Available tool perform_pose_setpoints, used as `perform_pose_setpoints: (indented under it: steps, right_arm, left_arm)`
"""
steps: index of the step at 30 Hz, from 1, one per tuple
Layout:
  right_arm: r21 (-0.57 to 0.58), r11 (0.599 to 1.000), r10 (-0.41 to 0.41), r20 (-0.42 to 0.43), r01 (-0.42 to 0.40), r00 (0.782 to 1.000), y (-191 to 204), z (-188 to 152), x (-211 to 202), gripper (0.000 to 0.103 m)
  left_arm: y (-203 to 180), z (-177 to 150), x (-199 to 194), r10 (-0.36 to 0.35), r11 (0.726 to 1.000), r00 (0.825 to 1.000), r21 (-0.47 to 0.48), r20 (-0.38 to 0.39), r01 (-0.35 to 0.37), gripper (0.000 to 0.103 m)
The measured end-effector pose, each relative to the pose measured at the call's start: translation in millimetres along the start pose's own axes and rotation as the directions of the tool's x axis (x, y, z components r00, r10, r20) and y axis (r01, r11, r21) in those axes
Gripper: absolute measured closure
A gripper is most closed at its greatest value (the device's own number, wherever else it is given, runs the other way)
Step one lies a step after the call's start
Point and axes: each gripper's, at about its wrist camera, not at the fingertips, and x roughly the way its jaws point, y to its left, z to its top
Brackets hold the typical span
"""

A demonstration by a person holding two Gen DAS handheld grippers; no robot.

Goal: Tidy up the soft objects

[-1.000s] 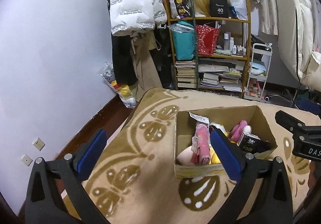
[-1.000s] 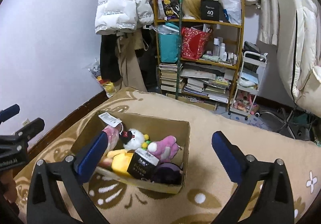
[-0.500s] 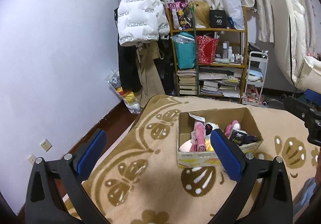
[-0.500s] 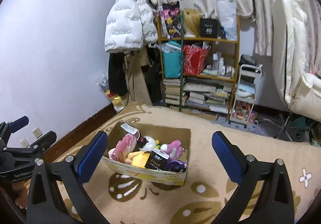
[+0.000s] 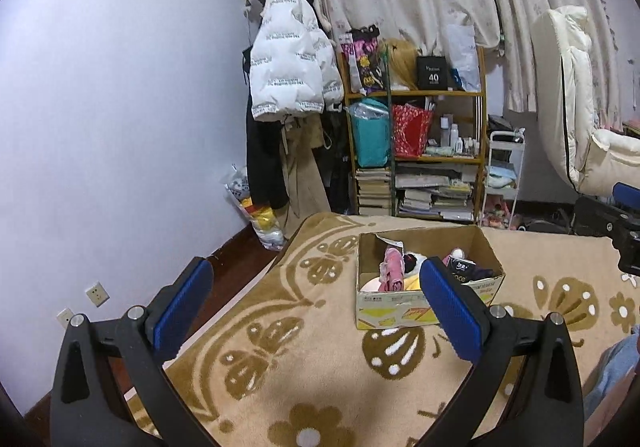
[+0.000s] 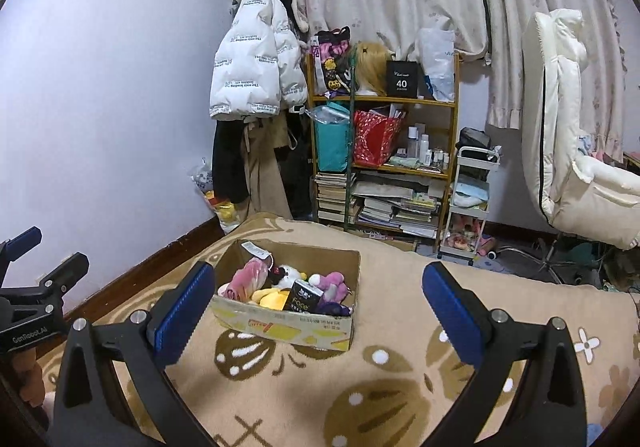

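A cardboard box (image 5: pixel 400 307) (image 6: pixel 280 323) stands on the beige patterned blanket (image 5: pixel 304 359) (image 6: pixel 360 383). It holds several soft toys: a pink one (image 6: pixel 248 275), a white one (image 6: pixel 289 271), a yellow one (image 6: pixel 272 295), a purple one (image 6: pixel 334 285), plus a black "Face" packet (image 6: pixel 304 295). My left gripper (image 5: pixel 316 307) is open and empty, held back and left of the box. My right gripper (image 6: pixel 316 307) is open and empty, held back and above the box's near side. The left gripper also shows at the left edge of the right wrist view (image 6: pixel 36 287).
A wooden shelf (image 6: pixel 384 167) with books and bags stands against the far wall. A white puffer jacket (image 6: pixel 252 75) hangs left of it. A small white cart (image 6: pixel 472 199) and a cream chair (image 6: pixel 568 135) stand to the right. A bag of toys (image 5: pixel 260 215) lies on the floor.
Both grippers have pulled back and up from the box, which now looks smaller and farther. Both stay open and empty.
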Motion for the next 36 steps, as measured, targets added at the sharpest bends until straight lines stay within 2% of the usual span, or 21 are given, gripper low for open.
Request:
perform_pose_setpoints:
  steps: [4, 13, 17, 21, 28, 33, 36]
  right_arm:
    - [-0.003, 1.000, -0.013, 0.024, 0.013, 1.000, 2, -8, -12, 0.000]
    - [-0.004, 1.000, -0.010, -0.013, 0.010, 1.000, 4, -26, -6, 0.000]
    - [0.013, 1.000, -0.008, -0.026, 0.009, 1.000, 1, -32, 1, 0.000]
    - [0.025, 1.000, -0.016, -0.038, 0.017, 0.999, -3, -37, 8, 0.000]
    - [0.025, 1.000, -0.010, -0.061, 0.012, 0.998, -3, -40, 17, 0.000]
    - [0.022, 1.000, -0.015, -0.046, 0.016, 0.999, -1, -40, 19, 0.000]
    - [0.023, 1.000, -0.016, -0.047, 0.017, 0.999, -1, -40, 19, 0.000]
  left_arm:
    - [0, -11, -8, -0.006, 1.000, 0.999, -0.013, 0.038, 0.007, 0.001]
    - [0, -42, 1, 0.017, 1.000, 0.999, -0.008, 0.027, -0.017, 0.001]
    - [-3, -56, 12, 0.002, 1.000, 1.000, 0.005, 0.011, -0.002, 0.001]
    - [-7, -62, 20, 0.000, 1.000, 1.000, 0.025, 0.003, 0.000, 0.001]
    - [-6, -68, 34, -0.016, 1.000, 0.999, 0.007, -0.040, 0.016, 0.001]
    - [-7, -70, 36, -0.029, 1.000, 0.998, 0.002, -0.048, 0.029, 0.001]
    - [-7, -71, 36, -0.061, 0.998, 0.997, -0.013, -0.044, 0.060, 0.001]
